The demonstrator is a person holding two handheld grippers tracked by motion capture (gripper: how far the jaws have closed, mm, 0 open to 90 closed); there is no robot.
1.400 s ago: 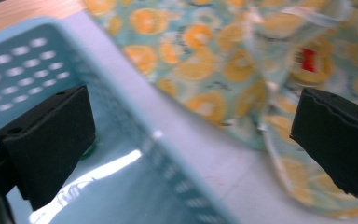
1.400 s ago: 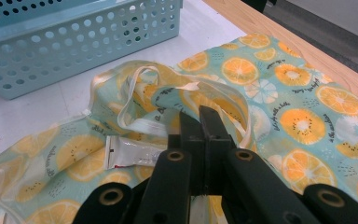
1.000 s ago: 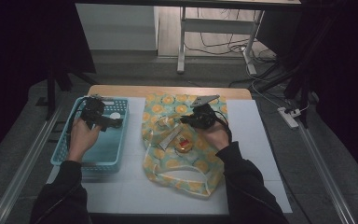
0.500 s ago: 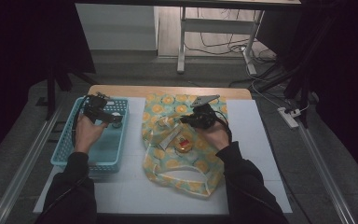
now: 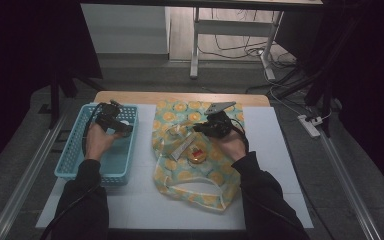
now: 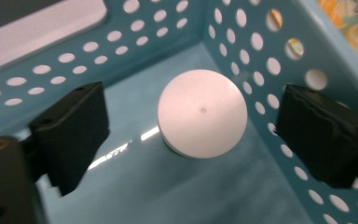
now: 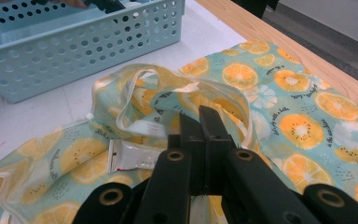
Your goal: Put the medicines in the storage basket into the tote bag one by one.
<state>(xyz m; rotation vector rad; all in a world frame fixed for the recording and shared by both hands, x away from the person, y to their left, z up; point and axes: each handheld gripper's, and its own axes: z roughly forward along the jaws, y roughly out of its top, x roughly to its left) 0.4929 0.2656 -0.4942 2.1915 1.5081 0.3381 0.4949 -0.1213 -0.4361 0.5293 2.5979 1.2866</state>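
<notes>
High view: the left gripper hangs inside the far end of a blue basket at the left of the frame. The right gripper sits at centre over a fruit-print bag spread on the white surface. A white tube and a small round orange-red thing lie in the bag's folds just below the right gripper; what the round thing is I cannot make out at this size. From here neither gripper's jaw gap is readable.

Left gripper view: the jaws stand wide apart, empty, framing a white disc that rests on the basket floor in a corner, close to the perforated wall at upper right. The disc looks like a light, rigid, smooth plastic lid or cap; its flat top offers nothing to pinch, so the edges are the place to hold, one jaw each side. The near wall leaves little room for the right-hand jaw. Its underside and thickness are hidden.

Right gripper view: the jaws are pressed together at lower centre, and a cream strip of the bag's trim seems to run in between them, though the jaws themselves cover the contact, so I cannot be sure it is pinched. The bag is thin, limp cloth that will sag and drag its contents. The tube lies at left of centre, one end tucked under a fold.
</notes>
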